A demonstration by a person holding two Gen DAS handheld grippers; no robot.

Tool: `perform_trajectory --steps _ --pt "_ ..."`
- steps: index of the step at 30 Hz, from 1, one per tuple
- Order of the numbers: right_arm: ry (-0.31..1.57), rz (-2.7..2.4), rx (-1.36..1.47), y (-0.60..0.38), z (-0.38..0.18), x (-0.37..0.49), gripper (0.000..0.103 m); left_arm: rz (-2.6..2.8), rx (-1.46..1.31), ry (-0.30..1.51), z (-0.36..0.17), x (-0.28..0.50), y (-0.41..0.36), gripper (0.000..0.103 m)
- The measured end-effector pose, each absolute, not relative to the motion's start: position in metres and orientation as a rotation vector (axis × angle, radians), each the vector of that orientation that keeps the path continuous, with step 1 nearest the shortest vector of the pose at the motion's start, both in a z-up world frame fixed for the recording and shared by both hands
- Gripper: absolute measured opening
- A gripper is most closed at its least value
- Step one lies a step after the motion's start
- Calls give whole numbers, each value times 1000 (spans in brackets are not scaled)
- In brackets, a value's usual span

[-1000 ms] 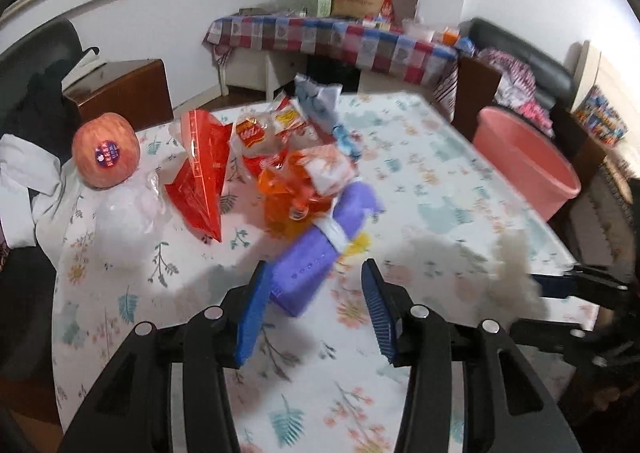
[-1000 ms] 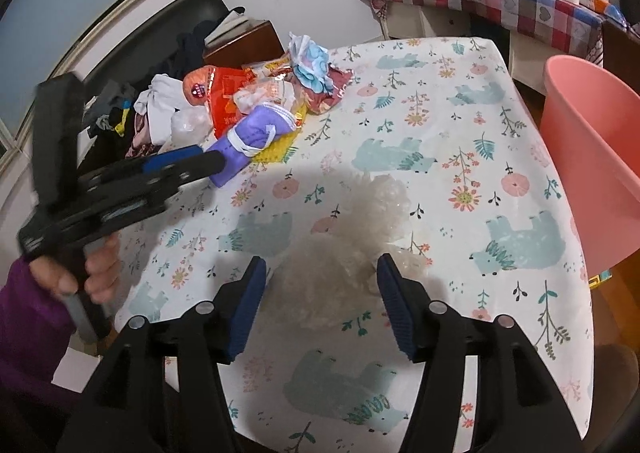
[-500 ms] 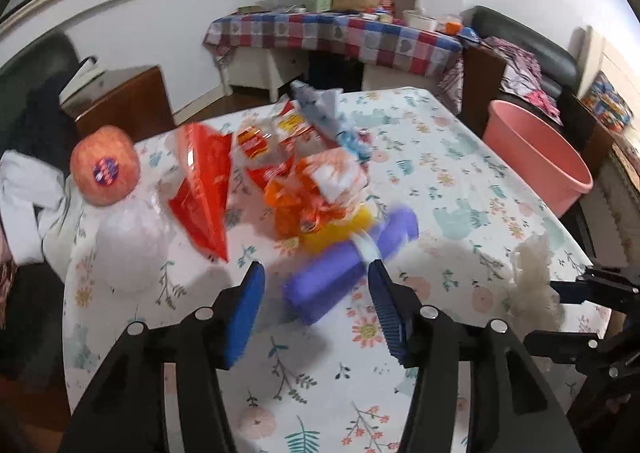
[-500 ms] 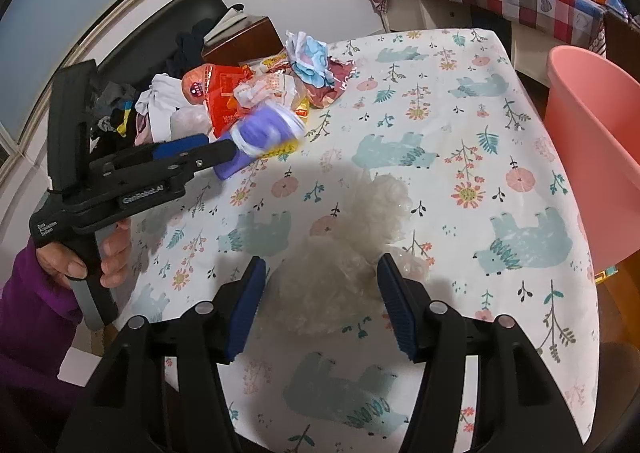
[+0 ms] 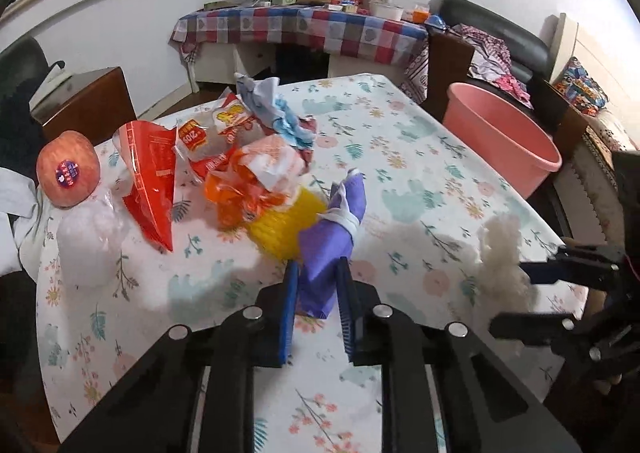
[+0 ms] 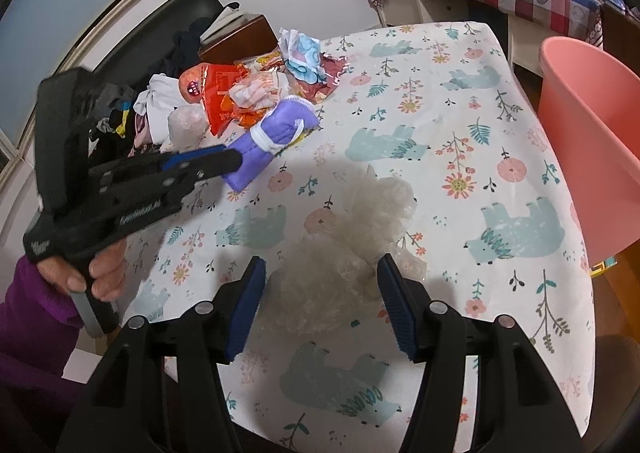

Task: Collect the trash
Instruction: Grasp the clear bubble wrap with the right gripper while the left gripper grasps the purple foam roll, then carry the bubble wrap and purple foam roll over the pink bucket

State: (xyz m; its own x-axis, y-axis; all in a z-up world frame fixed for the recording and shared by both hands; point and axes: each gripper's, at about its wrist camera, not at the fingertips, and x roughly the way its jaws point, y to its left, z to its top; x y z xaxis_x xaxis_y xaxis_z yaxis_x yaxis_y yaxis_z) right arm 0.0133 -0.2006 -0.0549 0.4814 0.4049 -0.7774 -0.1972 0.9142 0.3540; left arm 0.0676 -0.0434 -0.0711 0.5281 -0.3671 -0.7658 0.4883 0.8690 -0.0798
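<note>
Left gripper (image 5: 316, 285): jaws nearly closed, pinching the near end of a purple rolled bundle (image 5: 334, 229); rest of it sticks out ahead, over the table (image 5: 400, 141). Wrapper pile (image 5: 248, 169) just beyond, ahead-left. Right gripper (image 6: 322, 305): jaws wide apart, straddling crumpled clear plastic (image 6: 352, 237), not clamped. Pink tub (image 6: 592, 141) off its right side.

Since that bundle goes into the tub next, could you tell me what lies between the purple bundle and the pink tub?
Only bare tablecloth: the right wrist view shows nothing between the purple bundle and the pink tub.
</note>
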Motion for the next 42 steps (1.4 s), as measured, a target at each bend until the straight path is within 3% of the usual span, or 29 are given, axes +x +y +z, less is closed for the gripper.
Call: perform_trajectory --steps 10,14,24,42 --pt "999 375 286 -211 -56 9 59 -531 32 852 -61 28 -39 15" --pt "983 377 292 -214 -54 6 52 -529 14 856 -61 17 -37 15" --pt "824 309 261 -239 -23 -2 51 -529 -56 811 -43 13 -50 14" --pt "648 -26 267 -370 4 7 51 -692 -64 721 11 47 -189 14"
